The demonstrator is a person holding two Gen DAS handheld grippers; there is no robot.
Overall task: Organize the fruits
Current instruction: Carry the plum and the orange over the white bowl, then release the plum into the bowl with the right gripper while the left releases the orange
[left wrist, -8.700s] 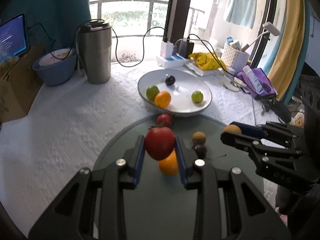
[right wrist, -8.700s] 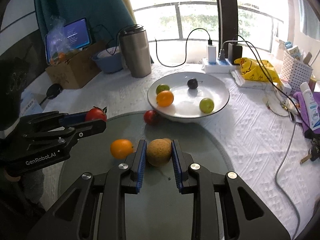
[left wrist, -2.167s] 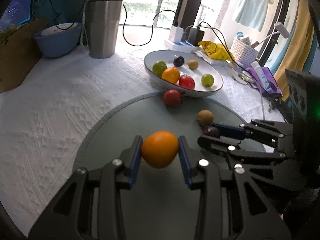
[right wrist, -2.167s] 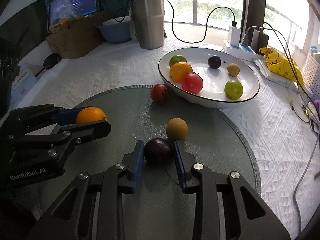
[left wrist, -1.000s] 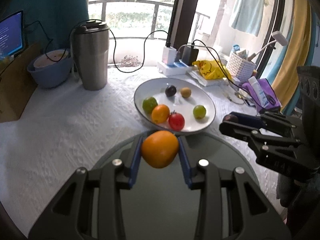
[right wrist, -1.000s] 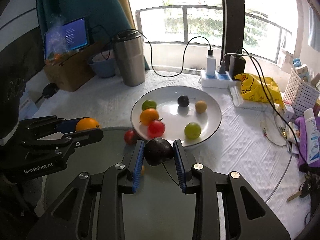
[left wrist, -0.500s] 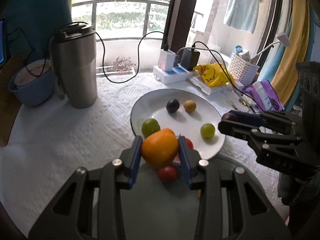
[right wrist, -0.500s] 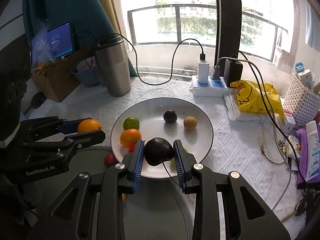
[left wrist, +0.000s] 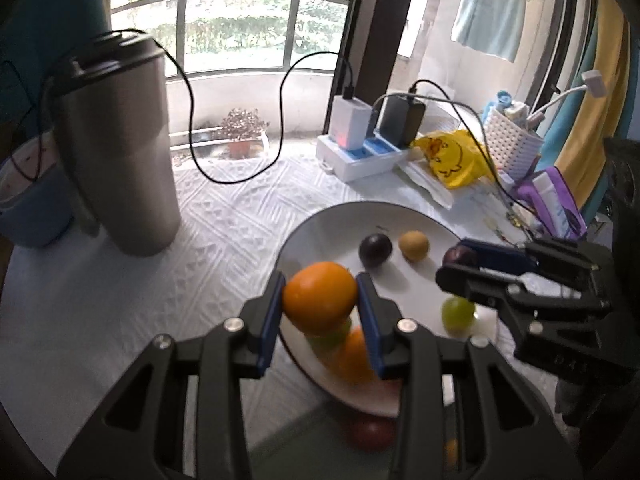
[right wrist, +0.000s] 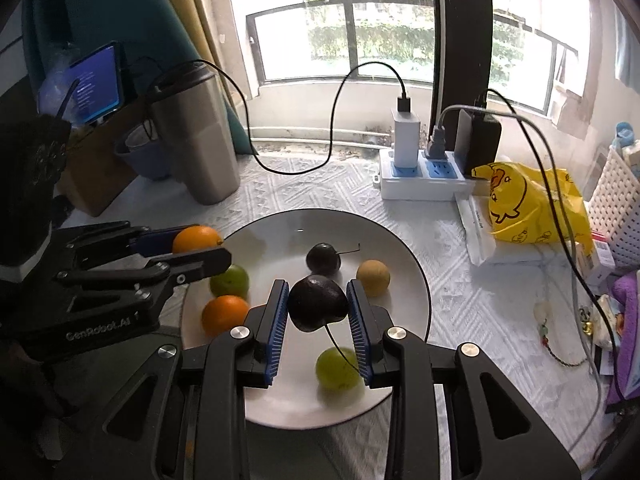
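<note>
The left claw [left wrist: 320, 304] is clamped on an orange [left wrist: 320, 297], its blue pads pressed against both sides of the fruit, and it hangs over the near left edge of the white plate [right wrist: 404, 256]. The right claw [right wrist: 318, 308] grips a dark plum [right wrist: 318, 307] with its thin stem trailing down, held above the middle of the same plate. Just beyond the right claw lie another dark plum [right wrist: 323, 258] and a small brown fruit [right wrist: 373, 278]; a green fruit [right wrist: 337, 368] sits under it, toward its right pad. To its left, below the left claw, are a second green fruit [right wrist: 230, 280] and a second orange [right wrist: 224, 314]. Under the left claw, off the plate's near rim, a red fruit [left wrist: 370, 432] rests on the dark glass mat [left wrist: 320, 452]. Far beyond the left claw, a steel tumbler [left wrist: 116, 148] stands on the white desk [left wrist: 100, 280].
</note>
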